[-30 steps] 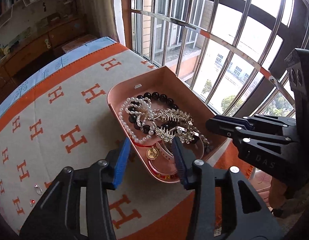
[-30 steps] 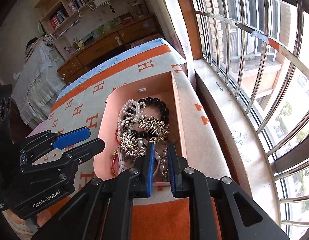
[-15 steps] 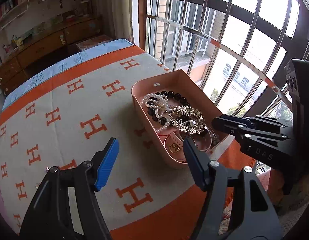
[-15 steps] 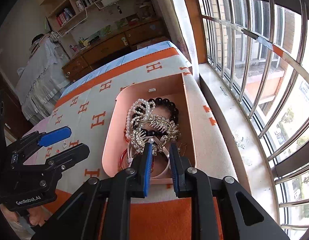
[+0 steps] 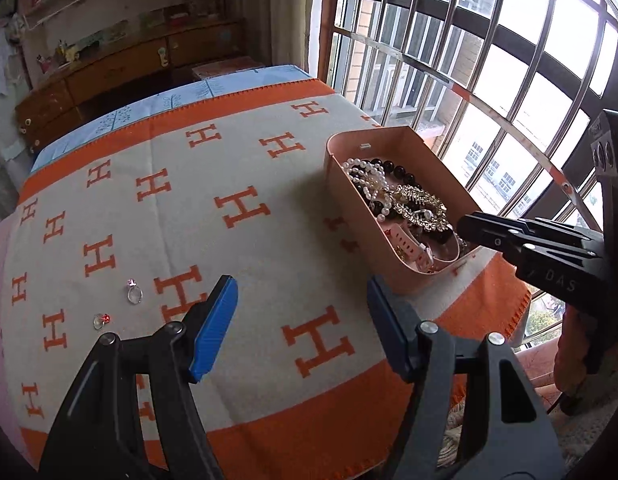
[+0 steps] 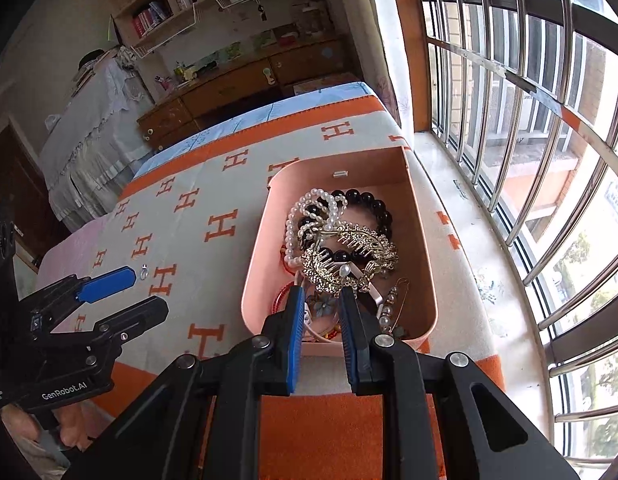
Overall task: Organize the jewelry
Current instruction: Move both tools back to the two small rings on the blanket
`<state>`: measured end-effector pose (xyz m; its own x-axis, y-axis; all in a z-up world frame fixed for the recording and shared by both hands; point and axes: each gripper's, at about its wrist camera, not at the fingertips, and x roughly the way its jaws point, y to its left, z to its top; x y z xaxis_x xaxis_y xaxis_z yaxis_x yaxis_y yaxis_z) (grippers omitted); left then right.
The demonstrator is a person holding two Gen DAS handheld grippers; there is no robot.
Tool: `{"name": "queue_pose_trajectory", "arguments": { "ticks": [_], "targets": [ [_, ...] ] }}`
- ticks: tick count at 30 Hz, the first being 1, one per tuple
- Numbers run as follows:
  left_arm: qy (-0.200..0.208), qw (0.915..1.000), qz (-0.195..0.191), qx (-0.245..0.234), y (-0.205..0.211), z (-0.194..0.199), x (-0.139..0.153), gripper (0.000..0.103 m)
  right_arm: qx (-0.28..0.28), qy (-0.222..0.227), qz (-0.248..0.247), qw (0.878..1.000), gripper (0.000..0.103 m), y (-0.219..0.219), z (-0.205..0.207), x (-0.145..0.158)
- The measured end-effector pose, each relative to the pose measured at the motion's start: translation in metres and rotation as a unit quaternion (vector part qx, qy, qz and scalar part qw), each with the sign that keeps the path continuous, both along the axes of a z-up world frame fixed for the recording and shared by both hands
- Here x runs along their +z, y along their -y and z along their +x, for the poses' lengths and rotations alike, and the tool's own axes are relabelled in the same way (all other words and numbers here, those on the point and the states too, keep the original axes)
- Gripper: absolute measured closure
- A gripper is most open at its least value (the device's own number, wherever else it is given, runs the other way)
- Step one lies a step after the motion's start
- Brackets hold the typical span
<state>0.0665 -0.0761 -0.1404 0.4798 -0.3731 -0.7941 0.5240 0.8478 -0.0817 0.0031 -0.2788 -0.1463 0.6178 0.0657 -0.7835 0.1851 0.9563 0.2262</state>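
rings (image 5: pixel 134 295), two of them, lie loose on the blanket (image 5: pixel 245 152), well apart from the pink tray (image 5: pixel 341 184), which sits by the window and holds tangled pearls (image 6: pixel 305 216), black beads and gold combs (image 6: pixel 349 256). left gripper (image 5: pixel 301 300) hovers over the blanket between rings and tray, jaws wide apart, empty. right gripper (image 6: pixel 319 320) hangs over the tray's near end, jaws slightly parted, nothing clamped. rings look tiny, hard, slippery; best pinched across the band. strands would snag if pulled.

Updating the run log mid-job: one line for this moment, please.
left gripper: open, empty, over blanket | right gripper: open, above pink box | two rings outside box
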Motion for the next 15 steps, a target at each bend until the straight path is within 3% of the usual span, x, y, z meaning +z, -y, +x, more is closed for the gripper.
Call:
{"name": "queue_pose_trajectory", "arguments": {
  "ticks": [7,15],
  "targets": [
    [-0.001,0.9986,-0.001,0.054,-0.064,-0.002,-0.008,0.039,0.038,0.0,-0.011,0.999,0.085,-0.038,0.01,0.005],
    [-0.008,0.9936,0.007,0.112,-0.151,0.008,-0.025,0.039,0.128,-0.012,-0.05,0.99,0.085,-0.114,0.042,0.003]
  ]
}}
